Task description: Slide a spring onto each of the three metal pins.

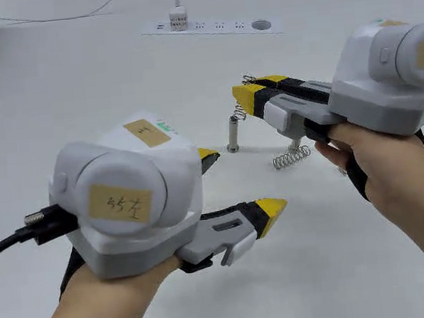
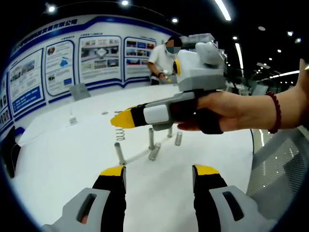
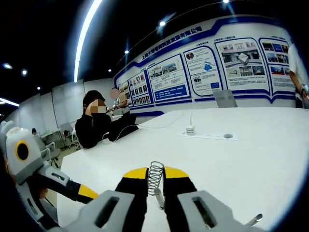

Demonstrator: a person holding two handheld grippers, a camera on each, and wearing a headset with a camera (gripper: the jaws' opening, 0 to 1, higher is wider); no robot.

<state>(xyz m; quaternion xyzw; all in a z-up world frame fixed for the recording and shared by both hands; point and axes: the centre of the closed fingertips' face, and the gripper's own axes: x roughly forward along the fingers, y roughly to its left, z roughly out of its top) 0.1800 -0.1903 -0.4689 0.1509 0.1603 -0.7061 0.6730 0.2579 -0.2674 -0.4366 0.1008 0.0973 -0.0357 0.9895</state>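
My right gripper (image 1: 245, 96) (image 3: 154, 175) is shut on a small coil spring (image 3: 154, 177) (image 2: 119, 133) (image 1: 238, 113), held upright just above an upright metal pin (image 1: 232, 135) (image 2: 118, 152) (image 3: 158, 197). The spring's lower end is near the pin's top; I cannot tell if they touch. In the left gripper view two more pins (image 2: 151, 138) (image 2: 169, 131) stand behind. A loose spring (image 1: 291, 157) (image 2: 154, 153) lies on the table, and another spring (image 2: 178, 138) stands beside the farthest pin. My left gripper (image 1: 238, 180) (image 2: 159, 171) is open and holds nothing, in front of the pins.
The white table (image 1: 115, 86) stretches all round. A power strip (image 1: 214, 26) with a plugged-in charger lies at the far edge. A seated person (image 3: 94, 126) and a standing person (image 2: 161, 60) are in the background, away from the work.
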